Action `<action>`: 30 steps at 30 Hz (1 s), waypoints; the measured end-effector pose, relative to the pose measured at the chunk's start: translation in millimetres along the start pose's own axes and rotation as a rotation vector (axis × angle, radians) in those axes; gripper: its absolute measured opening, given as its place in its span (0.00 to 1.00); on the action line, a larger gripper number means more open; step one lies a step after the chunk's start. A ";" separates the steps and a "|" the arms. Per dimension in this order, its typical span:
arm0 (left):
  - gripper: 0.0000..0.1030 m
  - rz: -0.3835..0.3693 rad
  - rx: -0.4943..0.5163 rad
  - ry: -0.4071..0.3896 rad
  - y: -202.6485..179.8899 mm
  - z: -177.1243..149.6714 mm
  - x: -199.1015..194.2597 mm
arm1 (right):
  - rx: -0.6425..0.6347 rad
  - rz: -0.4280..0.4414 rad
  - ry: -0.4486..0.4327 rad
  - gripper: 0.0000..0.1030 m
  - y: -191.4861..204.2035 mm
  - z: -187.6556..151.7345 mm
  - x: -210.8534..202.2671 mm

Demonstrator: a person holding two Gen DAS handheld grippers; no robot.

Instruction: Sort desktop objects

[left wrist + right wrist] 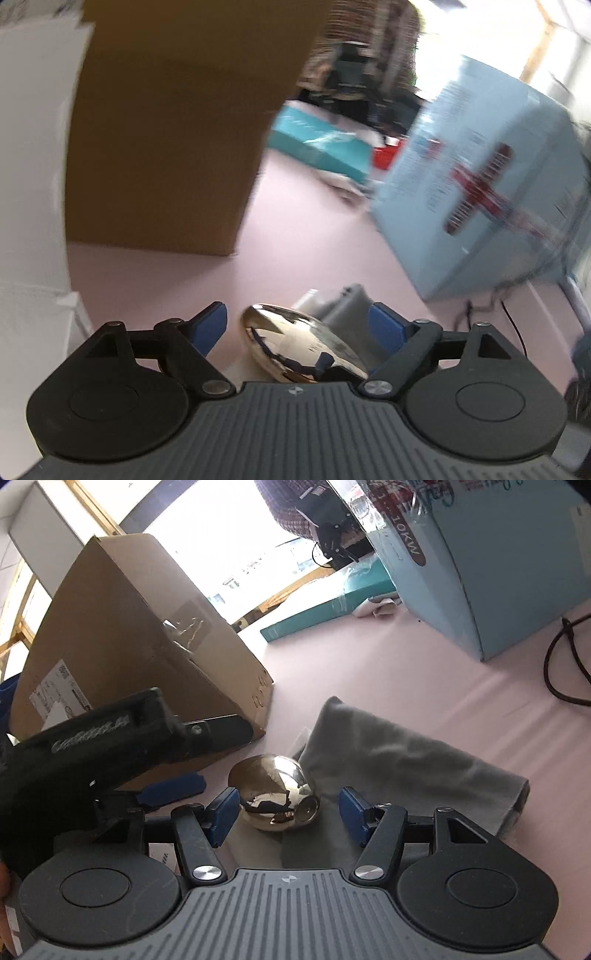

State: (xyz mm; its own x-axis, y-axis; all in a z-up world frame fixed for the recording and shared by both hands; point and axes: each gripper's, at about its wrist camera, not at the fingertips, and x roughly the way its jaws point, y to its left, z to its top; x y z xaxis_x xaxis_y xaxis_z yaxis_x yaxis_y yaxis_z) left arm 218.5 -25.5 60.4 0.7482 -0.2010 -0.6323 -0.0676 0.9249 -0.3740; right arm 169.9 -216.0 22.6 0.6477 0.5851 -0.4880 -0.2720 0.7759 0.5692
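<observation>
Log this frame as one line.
left claw: open, around shiny gold metal egg | right claw: open, facing egg | egg: on pink desk, beside grey folded cloth | grasp: none

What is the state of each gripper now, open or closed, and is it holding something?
Left gripper: open, holding nothing; the shiny metal egg lies between its fingers.
Right gripper: open, holding nothing; the same egg sits between its fingers.

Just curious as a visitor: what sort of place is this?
Probably a cluttered office or storage room: a pink table crowded with a cardboard box and a pale blue carton, with a big window behind.
</observation>
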 end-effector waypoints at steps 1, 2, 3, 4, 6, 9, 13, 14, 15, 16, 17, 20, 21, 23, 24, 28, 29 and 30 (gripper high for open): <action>0.81 0.001 -0.018 0.014 2.8 1.1 3.7 | 0.003 0.002 0.001 0.57 1.6 -0.3 -0.1; 0.81 0.000 -0.032 0.033 5.5 1.9 8.5 | 0.013 0.009 0.004 0.57 2.2 1.2 2.2; 0.81 -0.003 -0.045 0.052 7.9 2.0 13.6 | 0.026 0.014 0.009 0.57 0.6 8.6 9.5; 0.81 -0.008 -0.054 0.070 10.1 1.6 17.9 | 0.030 0.016 0.011 0.57 0.4 8.7 11.2; 0.81 -0.047 -0.084 0.111 16.4 0.9 25.5 | 0.020 0.027 0.011 0.56 1.0 8.8 12.2; 0.81 -0.106 -0.121 0.131 24.1 1.1 29.6 | 0.022 0.051 0.020 0.44 -0.8 7.6 13.4; 0.81 -0.138 -0.112 0.128 24.5 0.0 28.3 | 0.046 0.069 0.013 0.39 -7.2 7.6 11.6; 0.81 -0.136 -0.101 0.125 23.0 -0.5 27.8 | 0.052 0.076 0.012 0.39 -8.4 7.0 10.2; 0.81 -0.136 -0.093 0.121 22.6 -0.8 27.3 | 0.053 0.080 0.012 0.38 -11.0 10.1 15.5; 0.81 -0.137 -0.090 0.118 22.3 -0.4 26.6 | 0.052 0.085 0.011 0.38 -11.2 9.6 14.5; 0.81 -0.138 -0.090 0.116 22.0 0.1 26.1 | 0.053 0.090 0.008 0.37 -11.5 9.5 13.5; 0.80 -0.143 -0.092 0.108 22.2 1.2 26.1 | 0.056 0.107 -0.004 0.36 -11.9 9.4 11.0; 0.80 -0.144 -0.091 0.103 22.1 1.2 26.1 | 0.056 0.111 -0.010 0.35 -11.8 9.4 10.1; 0.80 -0.144 -0.087 0.089 21.6 0.3 23.9 | 0.049 0.124 -0.024 0.34 -11.1 9.4 5.8; 0.79 -0.147 -0.082 0.080 21.1 0.0 21.8 | 0.046 0.131 -0.032 0.33 -10.9 9.3 3.3; 0.72 -0.171 -0.066 0.042 19.2 -0.2 9.6 | 0.055 0.156 -0.064 0.33 -12.9 12.0 -6.9; 0.70 -0.178 -0.066 0.035 19.2 0.0 6.9 | 0.059 0.163 -0.071 0.33 -13.6 13.1 -9.2; 0.68 -0.187 -0.069 0.028 19.3 0.3 4.2 | 0.064 0.170 -0.079 0.33 -14.5 13.9 -11.5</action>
State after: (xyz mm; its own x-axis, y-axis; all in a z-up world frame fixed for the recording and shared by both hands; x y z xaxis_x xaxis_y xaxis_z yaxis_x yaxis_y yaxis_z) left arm 220.5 -8.3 50.7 0.7332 -0.3768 -0.5661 0.0246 0.8466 -0.5317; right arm 176.3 -237.3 29.2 0.6507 0.6840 -0.3297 -0.3379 0.6497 0.6810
